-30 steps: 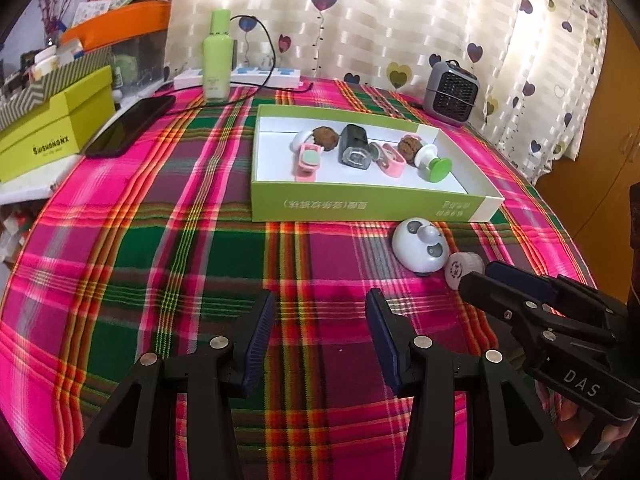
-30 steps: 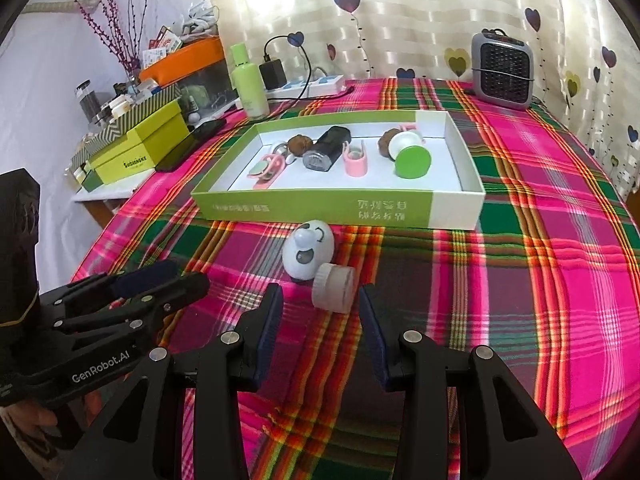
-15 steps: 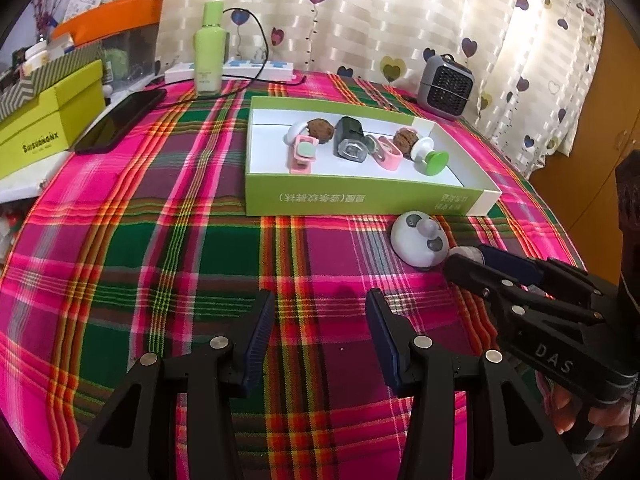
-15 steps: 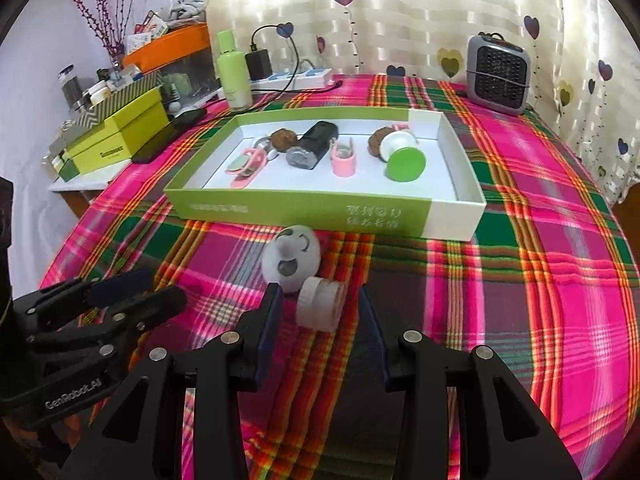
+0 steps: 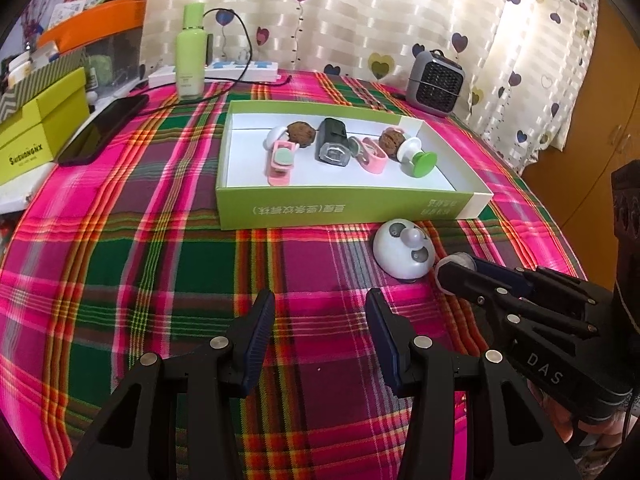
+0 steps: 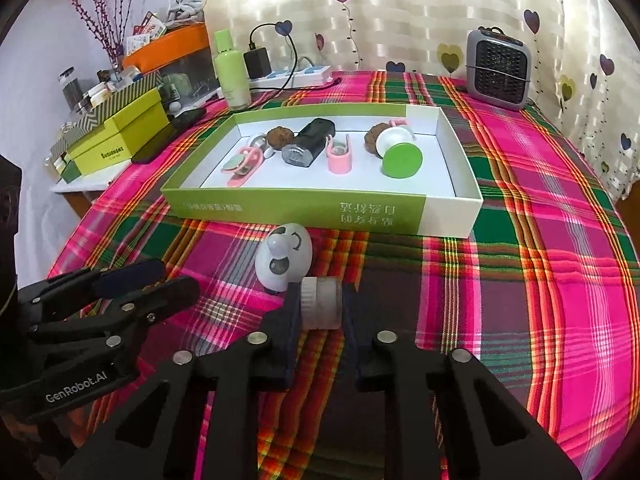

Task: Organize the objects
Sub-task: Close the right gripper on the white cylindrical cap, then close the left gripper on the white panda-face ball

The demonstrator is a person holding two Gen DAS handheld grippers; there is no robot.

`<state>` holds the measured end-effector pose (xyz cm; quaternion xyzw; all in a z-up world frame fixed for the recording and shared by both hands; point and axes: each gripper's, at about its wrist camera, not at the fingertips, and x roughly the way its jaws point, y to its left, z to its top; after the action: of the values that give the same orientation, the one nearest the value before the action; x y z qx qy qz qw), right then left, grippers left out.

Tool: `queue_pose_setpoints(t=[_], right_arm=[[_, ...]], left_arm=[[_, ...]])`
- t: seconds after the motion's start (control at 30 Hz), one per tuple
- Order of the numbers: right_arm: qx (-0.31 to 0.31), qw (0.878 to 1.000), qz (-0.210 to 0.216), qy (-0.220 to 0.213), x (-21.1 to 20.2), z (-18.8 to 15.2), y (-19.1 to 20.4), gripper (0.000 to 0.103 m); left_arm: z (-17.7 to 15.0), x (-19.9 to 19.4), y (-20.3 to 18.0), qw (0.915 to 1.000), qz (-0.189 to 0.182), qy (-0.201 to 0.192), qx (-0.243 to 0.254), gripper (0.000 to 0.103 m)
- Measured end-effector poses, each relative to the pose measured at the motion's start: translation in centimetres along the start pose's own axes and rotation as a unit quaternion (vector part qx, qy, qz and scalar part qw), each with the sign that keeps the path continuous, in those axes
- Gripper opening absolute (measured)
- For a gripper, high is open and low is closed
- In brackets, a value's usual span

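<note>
A small white cylindrical jar (image 6: 321, 303) lies on the plaid cloth, gripped between the pads of my right gripper (image 6: 320, 312). In the left wrist view the jar (image 5: 456, 261) shows at the tip of the right gripper (image 5: 464, 276). A white egg-shaped toy (image 6: 283, 258) sits just behind it, in front of the green-and-white tray (image 6: 304, 210). The tray holds a black device (image 6: 308, 142), pink clips, brown balls and a green-capped piece (image 6: 401, 161). My left gripper (image 5: 320, 332) is open and empty, low over the cloth, left of the toy (image 5: 404, 254).
A grey mini heater (image 6: 498, 68) stands at the back right. A green bottle (image 6: 232, 72), a power strip (image 6: 292, 76), a phone (image 5: 104, 128) and yellow-green boxes (image 5: 40, 136) lie at the back left. The table edge falls away on the left.
My right gripper moved forward around the white jar and closed on it. The left gripper stayed open, almost still.
</note>
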<state>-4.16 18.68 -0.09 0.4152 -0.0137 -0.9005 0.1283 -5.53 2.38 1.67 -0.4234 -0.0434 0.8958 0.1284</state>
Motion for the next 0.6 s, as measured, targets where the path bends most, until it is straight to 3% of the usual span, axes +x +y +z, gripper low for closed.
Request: queue_pose_setpoints(t=[0.43,0.6], right_arm=[[0.015,1.0,-0.003,-0.011,-0.9,-0.1,-1.8,0.02],[0.028,0.999,-0.005,-0.018,-1.4,-0.3,-2.9,0.02]], left_arm=[[1.2,1.1,-2.0,0.9992,-0.037,0.01,0.016,0.046],[1.6,1.8,-3.2,0.9981,-0.051,0.016,0.029,0.053]])
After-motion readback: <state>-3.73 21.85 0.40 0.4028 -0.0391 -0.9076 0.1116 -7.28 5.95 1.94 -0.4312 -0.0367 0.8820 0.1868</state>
